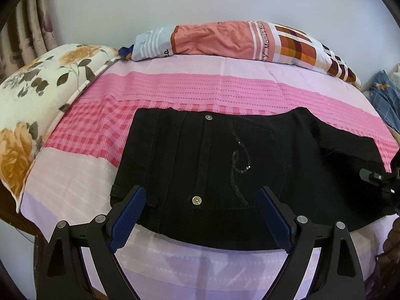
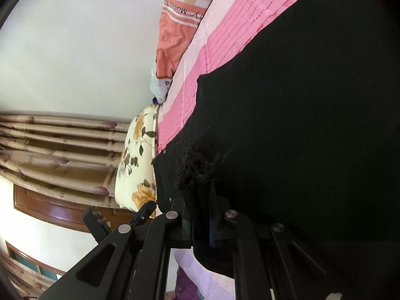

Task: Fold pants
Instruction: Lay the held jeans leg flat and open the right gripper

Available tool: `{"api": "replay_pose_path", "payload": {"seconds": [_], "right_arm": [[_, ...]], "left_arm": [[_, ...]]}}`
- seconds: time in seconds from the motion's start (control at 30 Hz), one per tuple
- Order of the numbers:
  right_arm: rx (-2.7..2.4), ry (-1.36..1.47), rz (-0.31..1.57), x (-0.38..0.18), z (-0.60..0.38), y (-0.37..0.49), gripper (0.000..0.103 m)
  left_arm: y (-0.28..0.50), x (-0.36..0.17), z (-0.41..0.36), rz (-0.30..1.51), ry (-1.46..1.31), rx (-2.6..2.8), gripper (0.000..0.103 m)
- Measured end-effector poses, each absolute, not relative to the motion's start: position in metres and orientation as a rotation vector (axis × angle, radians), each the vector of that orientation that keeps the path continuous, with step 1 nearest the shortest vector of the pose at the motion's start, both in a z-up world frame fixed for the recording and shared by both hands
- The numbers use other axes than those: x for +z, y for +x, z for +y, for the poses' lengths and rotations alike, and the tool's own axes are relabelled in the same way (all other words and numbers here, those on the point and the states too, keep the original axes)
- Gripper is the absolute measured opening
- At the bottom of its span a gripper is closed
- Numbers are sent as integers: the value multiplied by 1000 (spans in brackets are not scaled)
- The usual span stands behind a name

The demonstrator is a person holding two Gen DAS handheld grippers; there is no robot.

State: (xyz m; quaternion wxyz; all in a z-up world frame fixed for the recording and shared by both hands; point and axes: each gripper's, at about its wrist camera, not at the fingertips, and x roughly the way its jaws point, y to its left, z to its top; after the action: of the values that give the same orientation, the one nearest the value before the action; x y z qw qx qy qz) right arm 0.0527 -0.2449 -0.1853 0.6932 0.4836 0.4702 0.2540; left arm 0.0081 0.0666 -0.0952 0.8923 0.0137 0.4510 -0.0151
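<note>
Overhead, the left tool (image 1: 201, 218) tilts down over the pants (image 1: 225, 170), its blue pads spread wide and grasping nothing. The right tool (image 2: 200, 227), turned on its side, is clenched on a frayed black edge of the fabric. A pink checked bed (image 1: 175, 87) carries floral and orange pillows (curtains behind). Black pants lie folded, studs showing.

Bed sheet (image 1: 175, 85): pink and lilac bands, checked and dotted, covering the bed.
Floral pillow (image 1: 32, 95): cream with orange roses, left edge of bed.
Patchwork pillow (image 1: 225, 41): salmon, white and orange checks, far edge against the wall.
Curtain (image 2: 57, 145): beige, pleated, left.
Blue plaid cloth (image 1: 386, 97): far right, beside bed.
</note>
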Motion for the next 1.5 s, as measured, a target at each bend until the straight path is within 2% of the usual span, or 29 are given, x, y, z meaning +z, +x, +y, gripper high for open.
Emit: {"api": "replay_pose_path", "payload": {"seconds": [1.2,1.5], "right_arm": [[630,1011,1106,-189,-221,60,10],[654,1015,1129,-192,-216,63,14]], "left_arm": [[11,-109,60,989,50,-52,91],[12,-110,60,994,49,-53,91]]}}
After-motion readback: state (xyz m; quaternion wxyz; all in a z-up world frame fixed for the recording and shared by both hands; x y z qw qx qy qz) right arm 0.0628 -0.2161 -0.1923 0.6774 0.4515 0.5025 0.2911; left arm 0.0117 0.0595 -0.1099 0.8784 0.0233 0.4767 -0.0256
